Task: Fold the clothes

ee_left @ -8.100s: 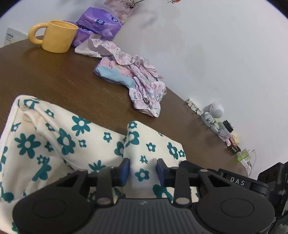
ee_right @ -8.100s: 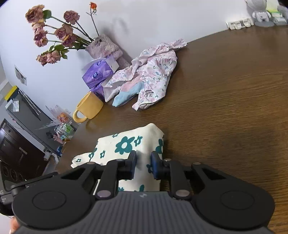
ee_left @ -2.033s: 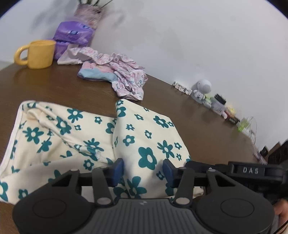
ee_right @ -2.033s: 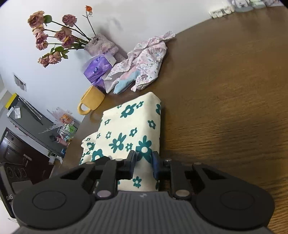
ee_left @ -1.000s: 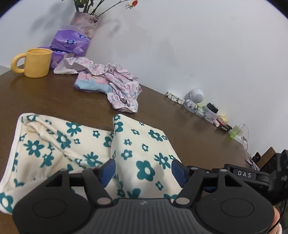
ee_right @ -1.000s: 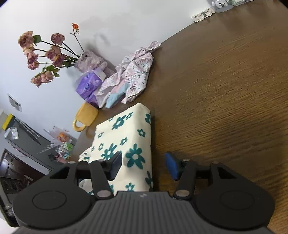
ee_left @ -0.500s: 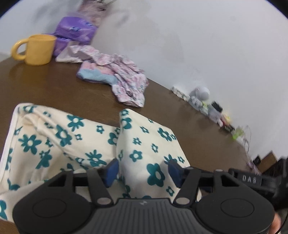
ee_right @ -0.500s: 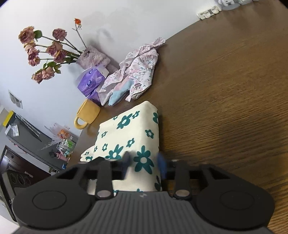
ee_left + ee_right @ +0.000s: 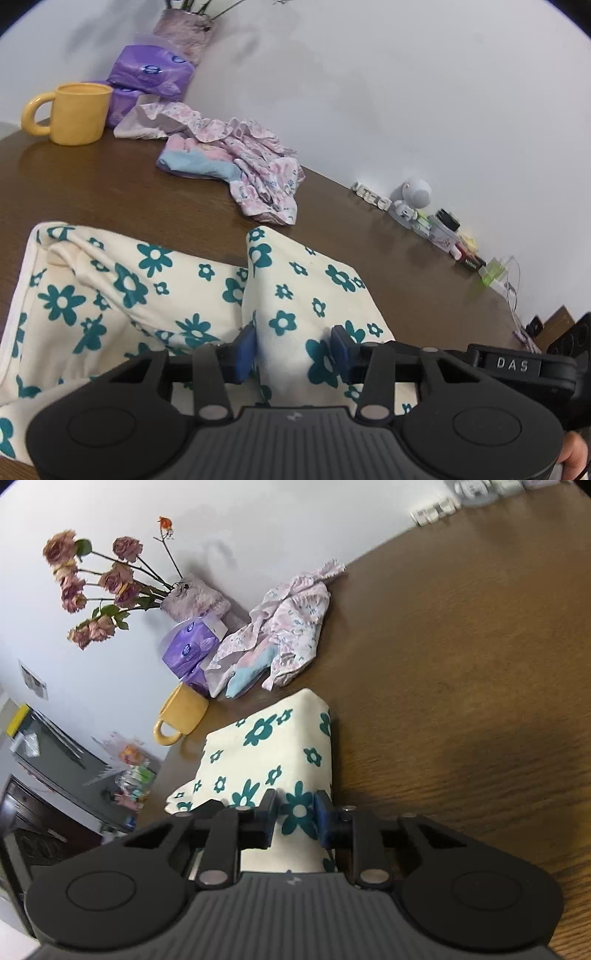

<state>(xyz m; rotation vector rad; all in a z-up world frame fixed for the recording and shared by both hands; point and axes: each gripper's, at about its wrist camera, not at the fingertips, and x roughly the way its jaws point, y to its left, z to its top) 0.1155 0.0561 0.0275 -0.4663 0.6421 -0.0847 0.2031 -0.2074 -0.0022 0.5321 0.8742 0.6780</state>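
Note:
A cream garment with teal flowers (image 9: 155, 295) lies partly folded on the brown wooden table (image 9: 110, 184). One folded layer rises as a ridge toward the left wrist camera. My left gripper (image 9: 293, 350) is shut on the near end of that ridge, its blue pads pressing the fabric from both sides. In the right wrist view the same garment (image 9: 266, 738) appears as a neat folded block. My right gripper (image 9: 295, 818) is shut on its near right edge, with a teal flower between the pads.
A crumpled pink floral clothes pile (image 9: 251, 166) lies farther back, beside a yellow mug (image 9: 77, 112) and purple tissue packs (image 9: 151, 74). A vase of dried roses (image 9: 195, 598) stands by the wall. Small trinkets (image 9: 417, 199) line the table's far right edge.
A second ago both grippers stood open over the garment. Since then both have closed on the fabric. The garment itself has hardly shifted.

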